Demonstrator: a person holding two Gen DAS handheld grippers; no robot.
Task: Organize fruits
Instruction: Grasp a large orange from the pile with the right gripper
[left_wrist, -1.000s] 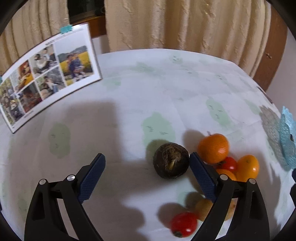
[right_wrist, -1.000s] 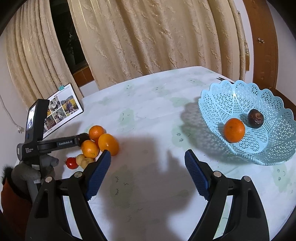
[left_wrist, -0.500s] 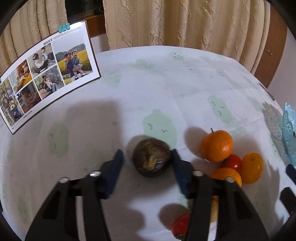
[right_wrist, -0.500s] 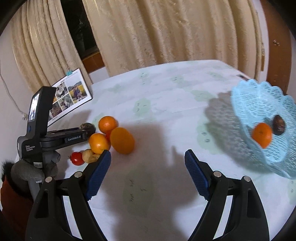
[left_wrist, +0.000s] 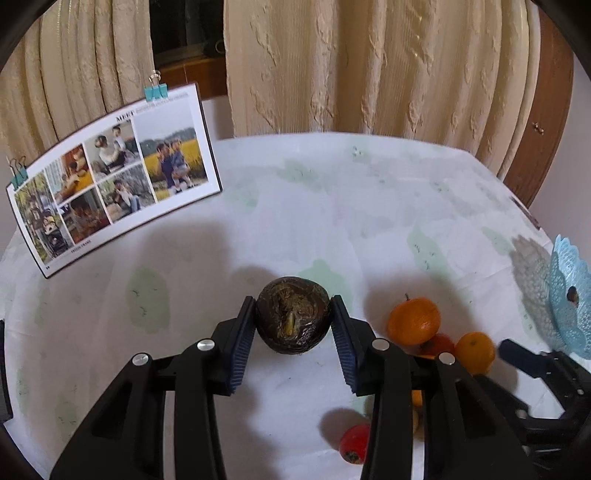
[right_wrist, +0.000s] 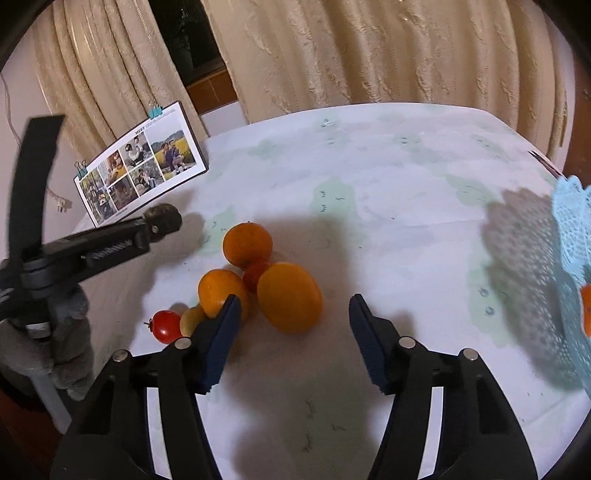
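My left gripper (left_wrist: 293, 321) is shut on a dark brown wrinkled fruit (left_wrist: 292, 319) and holds it above the table; the fruit also shows in the right wrist view (right_wrist: 164, 218). A pile of fruit lies on the table: an orange (right_wrist: 247, 244), a second orange (right_wrist: 221, 293), a large orange (right_wrist: 290, 297), a red tomato (right_wrist: 166, 326) and a small yellow fruit (right_wrist: 192, 319). My right gripper (right_wrist: 293, 314) is open, just in front of the large orange. The light blue basket (right_wrist: 570, 236) sits at the right edge with an orange (right_wrist: 585, 310) inside.
A photo collage board (left_wrist: 110, 184) with blue clips stands at the table's back left. Beige curtains (left_wrist: 369, 66) hang behind the table. The white tablecloth (right_wrist: 388, 177) has pale green patches. The table's far edge curves along the curtains.
My left gripper closed on the dark fruit and lifted it. My right gripper swung left from the basket to the fruit pile.
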